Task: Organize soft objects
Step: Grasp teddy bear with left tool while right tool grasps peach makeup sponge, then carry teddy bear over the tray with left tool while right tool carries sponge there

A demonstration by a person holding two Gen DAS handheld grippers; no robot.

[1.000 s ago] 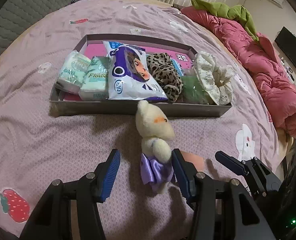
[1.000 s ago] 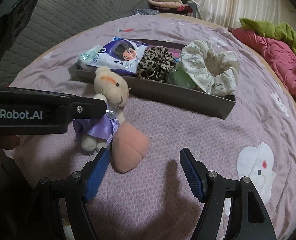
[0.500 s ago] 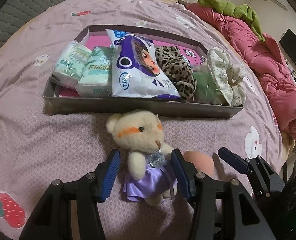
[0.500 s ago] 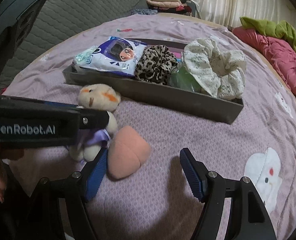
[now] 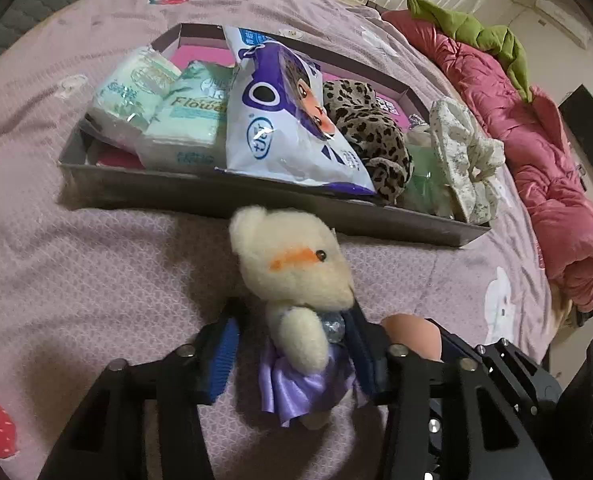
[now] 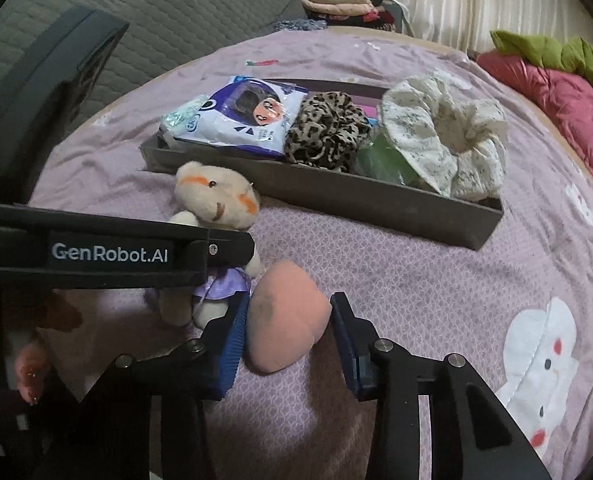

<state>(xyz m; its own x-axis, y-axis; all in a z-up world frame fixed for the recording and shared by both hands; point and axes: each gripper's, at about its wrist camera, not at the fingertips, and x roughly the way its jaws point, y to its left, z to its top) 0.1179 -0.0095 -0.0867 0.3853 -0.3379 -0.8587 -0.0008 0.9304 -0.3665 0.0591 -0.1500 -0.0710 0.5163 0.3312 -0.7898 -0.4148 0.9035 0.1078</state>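
- The grey tray (image 5: 200, 194) lay on the lilac bedspread (image 5: 76, 280) and serves as the landmark here; it already held tissue packs (image 5: 164, 120), a blue-and-white wipes packet (image 5: 288, 136), a leopard-print scrunchie (image 5: 372, 128) and a floral scrunchie (image 5: 464, 152).
- The small teddy bear (image 5: 292, 272) lay just outside the tray's near wall, its head toward the tray and its purple skirt away from it.
- The left gripper (image 5: 292, 344) straddled the bear's body; its jaws had just been closing and stood narrow. The right pad pressed the skirt, while a sliver of gap remained at the left pad, so I judged the grip not yet made.
- The bear looked light, plush and squashy. The torso above the skirt seemed the best hold; the satin skirt alone would likely slip.
- The peach sponge puff (image 6: 288, 316) lay on the bedspread beside the bear, further from the tray's near wall.
- The right gripper (image 6: 290, 336) bracketed the puff; its jaws had just been closing. The left pad touched the puff's side and the right pad stood at its other edge, though I could not tell whether that one pressed.
- The puff looked very light and springy, likely to deform, so a hold across its widest middle seemed safest.
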